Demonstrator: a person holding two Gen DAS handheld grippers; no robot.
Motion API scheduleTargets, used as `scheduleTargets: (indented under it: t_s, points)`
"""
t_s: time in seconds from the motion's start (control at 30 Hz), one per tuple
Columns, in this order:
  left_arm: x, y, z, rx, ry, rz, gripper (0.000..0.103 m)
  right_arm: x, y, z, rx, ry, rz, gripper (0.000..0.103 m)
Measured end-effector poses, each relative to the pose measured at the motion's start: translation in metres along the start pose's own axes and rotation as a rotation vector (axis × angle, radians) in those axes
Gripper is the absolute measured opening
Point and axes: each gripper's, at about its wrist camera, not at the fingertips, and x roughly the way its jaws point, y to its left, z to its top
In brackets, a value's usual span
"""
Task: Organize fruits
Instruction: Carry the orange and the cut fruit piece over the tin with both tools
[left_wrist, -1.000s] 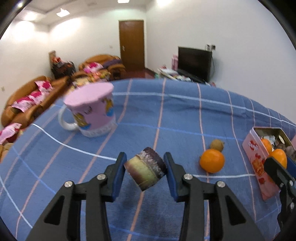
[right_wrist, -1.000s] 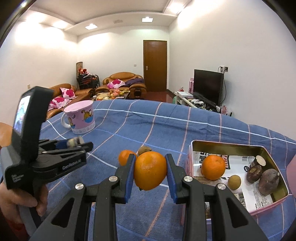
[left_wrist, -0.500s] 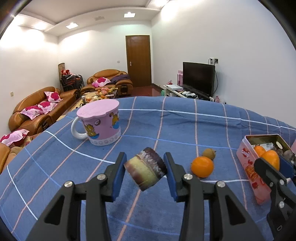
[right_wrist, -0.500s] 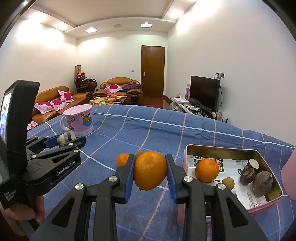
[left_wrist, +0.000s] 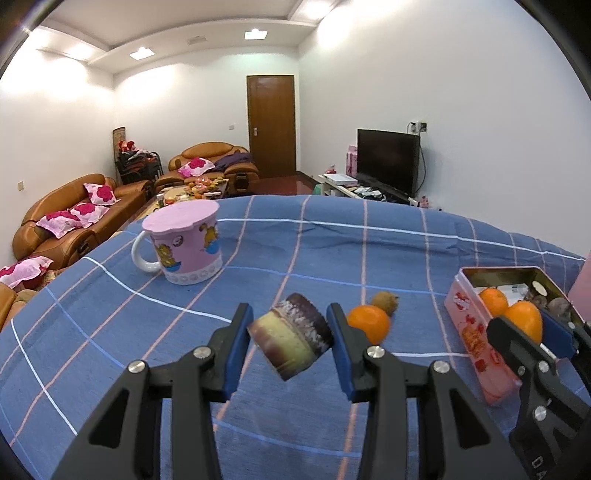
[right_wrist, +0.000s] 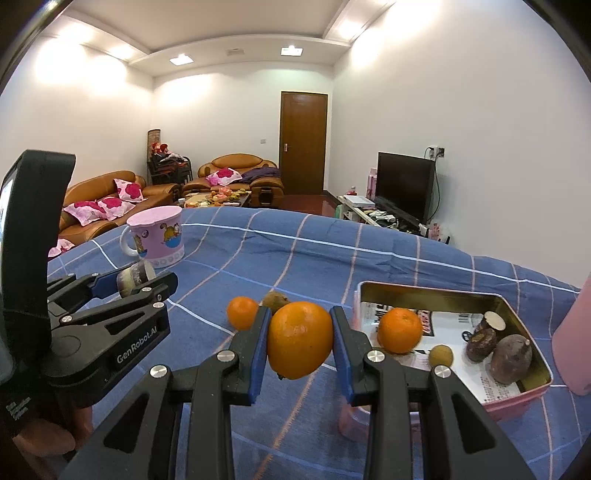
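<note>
My left gripper (left_wrist: 290, 341) is shut on a cut sugarcane piece (left_wrist: 291, 341), purple-skinned with a yellow cut face, held above the blue checked tablecloth (left_wrist: 295, 251). My right gripper (right_wrist: 299, 339) is shut on an orange (right_wrist: 299, 339), held just left of the pink tin box (right_wrist: 517, 400). In the right wrist view the tin holds an orange (right_wrist: 400, 329), a small brown-green fruit (right_wrist: 440, 355) and two dark sugarcane pieces (right_wrist: 511, 358). A loose orange (left_wrist: 369, 323) and a small brown fruit (left_wrist: 385, 301) lie on the cloth between the grippers.
A pink lidded mug (left_wrist: 184, 245) stands at the cloth's far left. A pink object (right_wrist: 576, 347) sits at the right edge beside the tin. Behind the table are brown sofas (left_wrist: 70, 218), a coffee table, a television (left_wrist: 388, 162) and a door.
The left gripper has lifted and tipped up with the sugarcane piece, so more of the room shows. The right gripper keeps still with its orange.
</note>
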Motion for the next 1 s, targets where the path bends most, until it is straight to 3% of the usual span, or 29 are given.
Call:
scheduleTargets:
  t_s: [0.47,1.0]
  points:
    - [-0.013,-0.041,-0.005,0.019,-0.022,-0.047,0.043,-0.017,-0.035,-0.008,0.023,-0.010,-0.060,0.034]
    - [-0.024,-0.120,-0.006,0.096,-0.057,-0.146,0.043,-0.038,-0.112,-0.018,0.075,-0.021,-0.193,0.034]
